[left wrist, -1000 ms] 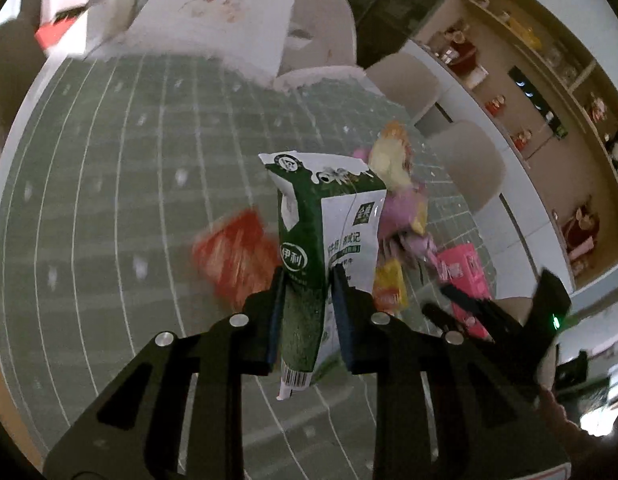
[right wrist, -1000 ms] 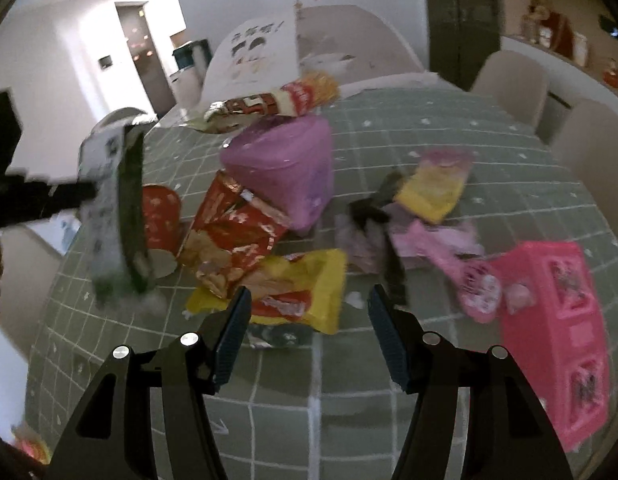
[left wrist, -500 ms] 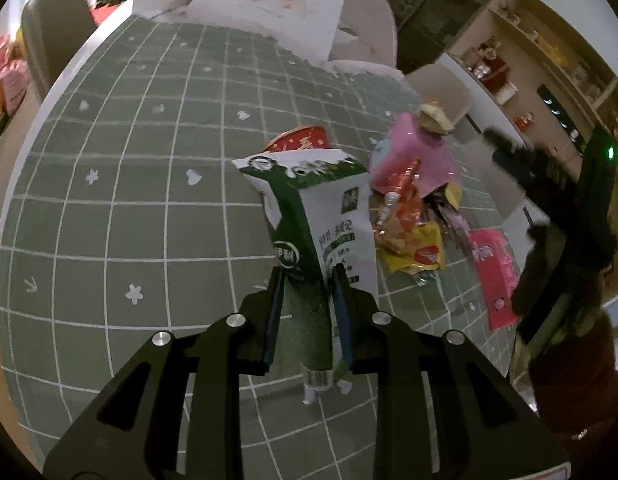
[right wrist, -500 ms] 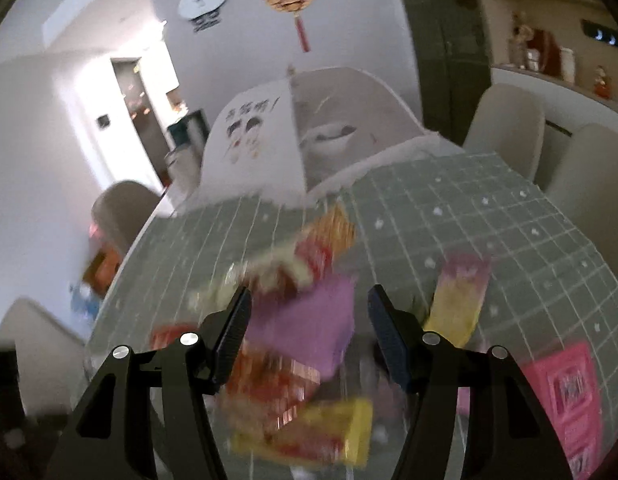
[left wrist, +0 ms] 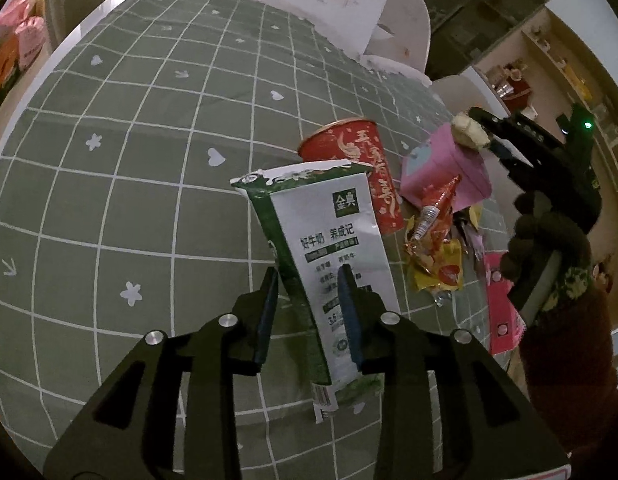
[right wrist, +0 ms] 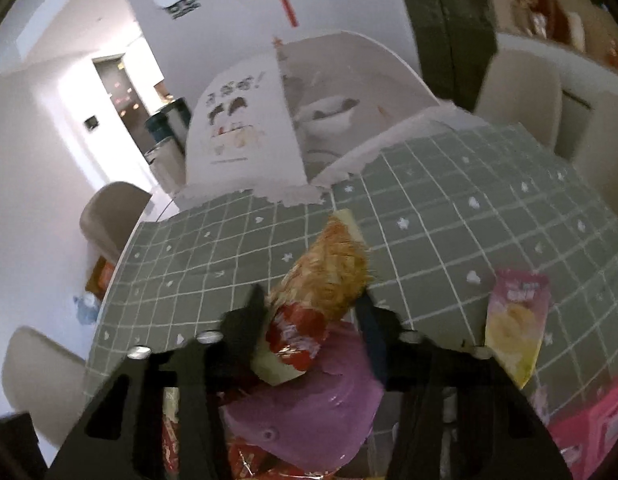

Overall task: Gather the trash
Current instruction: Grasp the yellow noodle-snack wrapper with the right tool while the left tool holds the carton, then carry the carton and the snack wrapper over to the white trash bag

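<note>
A green and white milk carton stands tilted on the green checked tablecloth, between the fingers of my left gripper. Those jaws are opening, and a gap shows between the left pad and the carton. My right gripper is closing around an orange and red snack wrapper that lies on top of the purple box; both pads touch it. In the left wrist view, the right gripper pinches the wrapper above the box.
A red paper cup stands behind the carton. Several loose wrappers and a pink carton lie to the right. A yellow and pink packet lies further right. A white paper bag and chairs line the far edge.
My left gripper sank toward the table with the carton and its jaws widened. My right gripper swung over to the purple box and closed in on the snack wrapper.
</note>
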